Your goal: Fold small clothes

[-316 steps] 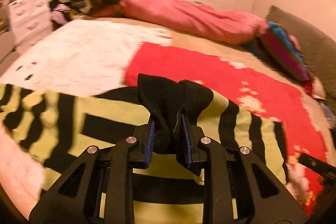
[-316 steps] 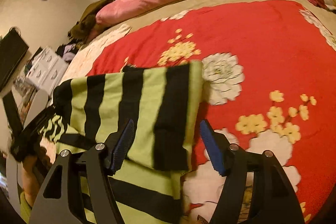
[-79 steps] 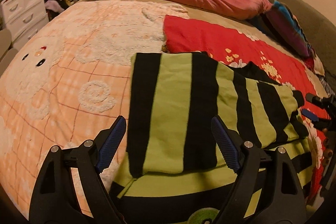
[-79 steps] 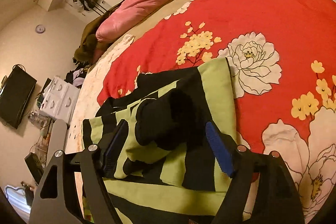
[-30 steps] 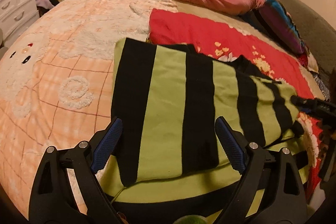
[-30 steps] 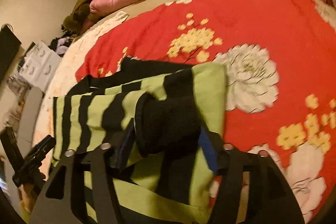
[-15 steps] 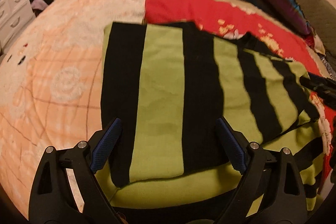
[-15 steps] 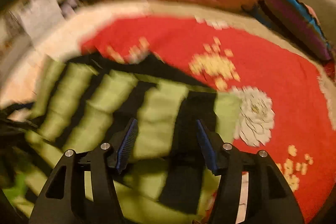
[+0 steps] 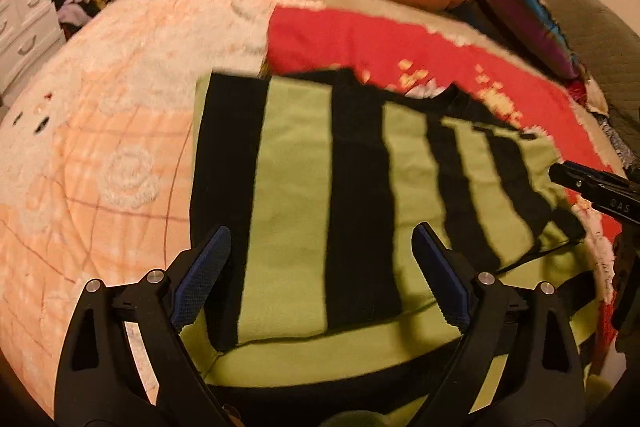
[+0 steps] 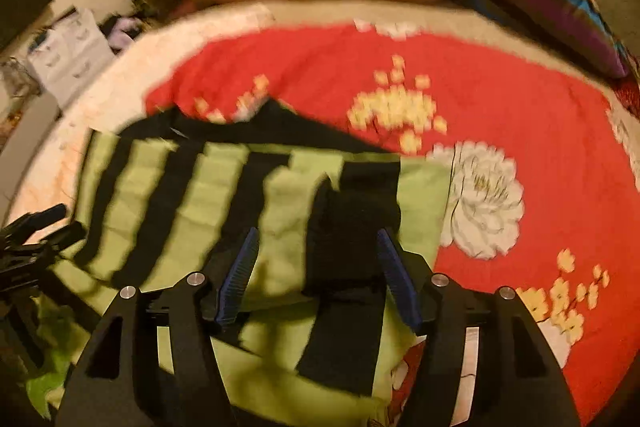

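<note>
Right gripper (image 10: 316,279) opening around a black cuff of the striped sweater (image 10: 168,195), left gripper (image 9: 320,275) spread empty above its folded body on the bed (image 9: 100,131): sleeve fold likely, next flattening.

R gripper (image 10: 318,267) jaws opening, black cuff (image 10: 352,227) let go, sleeve now folded across striped top (image 9: 288,195)
</note>
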